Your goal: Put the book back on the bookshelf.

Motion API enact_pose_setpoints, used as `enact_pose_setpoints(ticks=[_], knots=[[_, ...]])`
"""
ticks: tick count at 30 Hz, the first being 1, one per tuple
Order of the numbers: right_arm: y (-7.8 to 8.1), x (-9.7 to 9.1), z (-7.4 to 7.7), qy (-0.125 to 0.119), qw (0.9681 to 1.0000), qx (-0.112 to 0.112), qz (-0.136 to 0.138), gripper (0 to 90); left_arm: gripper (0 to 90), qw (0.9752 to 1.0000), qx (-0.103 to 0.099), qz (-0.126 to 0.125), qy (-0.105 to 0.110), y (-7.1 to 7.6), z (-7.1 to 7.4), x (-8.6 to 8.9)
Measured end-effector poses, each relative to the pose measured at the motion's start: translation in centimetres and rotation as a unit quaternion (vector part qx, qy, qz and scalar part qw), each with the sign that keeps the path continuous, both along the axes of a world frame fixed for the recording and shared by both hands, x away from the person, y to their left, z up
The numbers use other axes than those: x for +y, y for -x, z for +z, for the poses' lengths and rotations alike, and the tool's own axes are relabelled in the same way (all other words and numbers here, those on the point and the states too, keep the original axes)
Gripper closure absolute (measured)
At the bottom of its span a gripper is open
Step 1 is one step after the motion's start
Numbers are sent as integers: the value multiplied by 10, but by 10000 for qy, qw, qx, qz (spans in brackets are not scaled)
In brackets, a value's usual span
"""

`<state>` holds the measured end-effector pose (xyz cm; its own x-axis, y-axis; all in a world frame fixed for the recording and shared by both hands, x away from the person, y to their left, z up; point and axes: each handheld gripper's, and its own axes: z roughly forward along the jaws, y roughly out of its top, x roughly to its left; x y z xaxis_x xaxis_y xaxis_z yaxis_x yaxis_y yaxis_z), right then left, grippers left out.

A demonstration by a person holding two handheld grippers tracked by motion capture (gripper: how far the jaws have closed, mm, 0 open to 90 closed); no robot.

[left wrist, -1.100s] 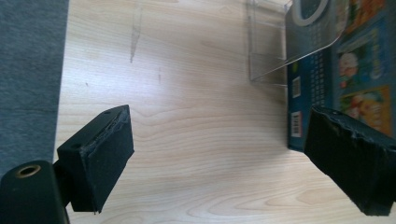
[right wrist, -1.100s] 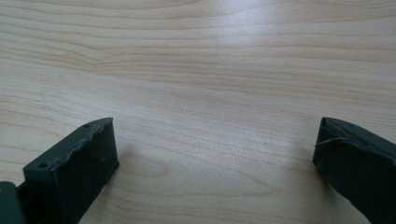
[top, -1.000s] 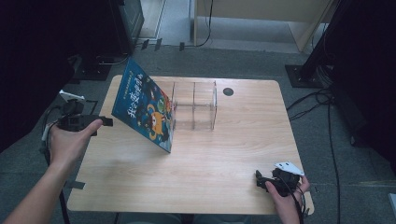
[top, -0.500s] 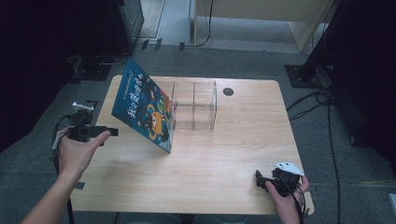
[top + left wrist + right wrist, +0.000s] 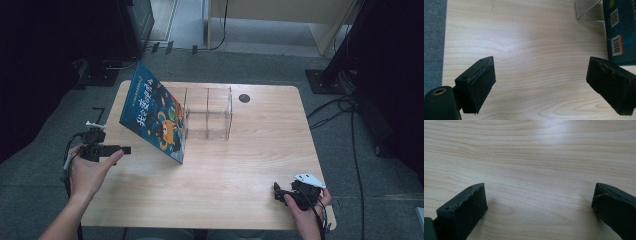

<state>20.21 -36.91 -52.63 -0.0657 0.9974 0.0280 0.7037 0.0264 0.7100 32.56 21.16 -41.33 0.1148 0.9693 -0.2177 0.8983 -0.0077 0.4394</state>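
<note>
A blue picture book (image 5: 155,119) leans tilted against a clear plastic divided box (image 5: 209,113) on the wooden table (image 5: 225,170). In the left gripper view the book's back cover with barcodes (image 5: 620,30) shows at the upper right, beside a corner of the clear box (image 5: 589,12). My left gripper (image 5: 120,149) is held at the table's left edge, left of the book; its jaws stand wide apart with nothing between them (image 5: 540,82). My right gripper (image 5: 277,192) rests low near the front right corner, open over bare wood (image 5: 539,207).
A small dark round hole (image 5: 244,98) sits at the table's back right. Grey floor (image 5: 45,165) surrounds the table, with black stand bases and cables (image 5: 345,107) to the right and behind.
My left hand and gripper have come down and toward the table's front along the left edge, away from the book. The right gripper has stayed put.
</note>
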Motion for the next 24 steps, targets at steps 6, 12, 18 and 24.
enact_pose_setpoints(ticks=[6,12,18,24], knots=[[0,0,0,-1,10000,0,0,0,93,10000,70,-2,-71,7,-18,0],[0,0,0,-1,10000,0,0,0,93,9999,76,44,-65,14,-32,2],[0,0,0,-1,10000,0,-1,0,93,9998,-37,38,-175,23,-36,4],[0,0,0,0,10000,0,-1,0,93,9997,-14,26,-222,30,-45,3]])
